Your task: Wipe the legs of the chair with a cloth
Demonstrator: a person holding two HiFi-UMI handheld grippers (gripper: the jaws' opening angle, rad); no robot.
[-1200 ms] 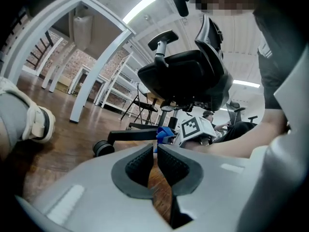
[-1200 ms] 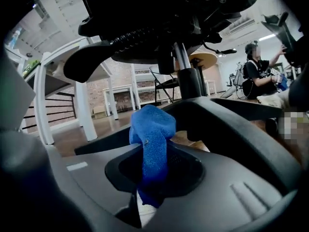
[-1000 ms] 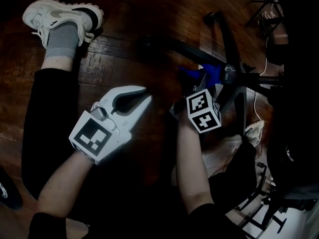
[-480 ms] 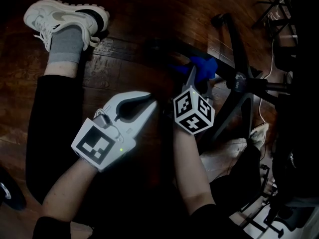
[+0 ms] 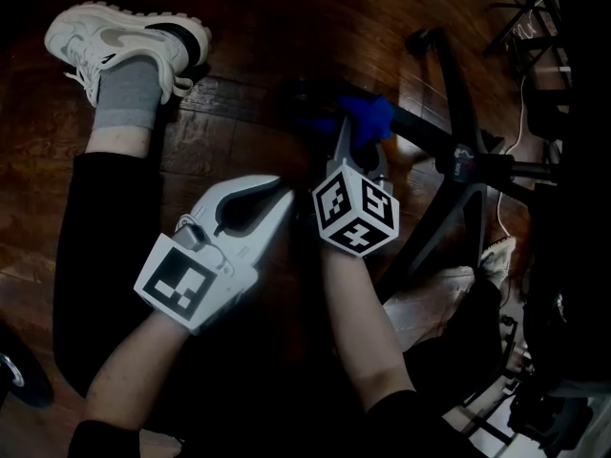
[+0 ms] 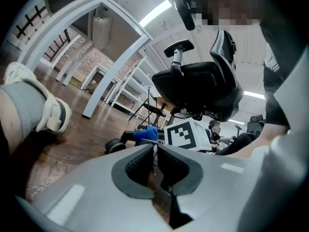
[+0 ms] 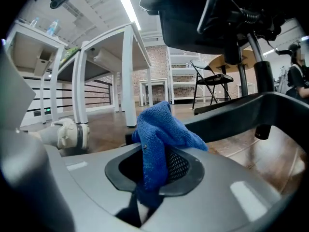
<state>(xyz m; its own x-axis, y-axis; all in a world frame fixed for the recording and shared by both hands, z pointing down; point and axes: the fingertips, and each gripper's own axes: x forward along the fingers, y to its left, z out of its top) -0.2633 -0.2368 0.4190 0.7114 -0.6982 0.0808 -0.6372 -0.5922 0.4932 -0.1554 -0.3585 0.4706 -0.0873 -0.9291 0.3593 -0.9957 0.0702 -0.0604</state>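
My right gripper (image 5: 357, 143) is shut on a blue cloth (image 5: 367, 116), which it holds against a black chair leg (image 5: 420, 132) close to that leg's left end. In the right gripper view the cloth (image 7: 161, 132) bunches up out of the jaws, and the leg (image 7: 241, 111) runs across just behind it. My left gripper (image 5: 284, 193) hovers shut and empty beside the right one, off the chair. From the left gripper view, past the gripper's tips (image 6: 155, 147), I see the cloth (image 6: 145, 134), a caster (image 6: 114, 145) and the chair's seat (image 6: 203, 88) above.
The chair's hub (image 5: 475, 165) sends other black legs up (image 5: 449, 74) and down-left (image 5: 420, 232). The person's leg with a white sneaker (image 5: 115, 34) lies on the wooden floor (image 5: 239, 27) at the left. A white cable (image 5: 506, 213) and dark frames crowd the right edge.
My right gripper has slid the blue cloth left along the chair leg, toward the leg's end. The left gripper has stayed nearly still.
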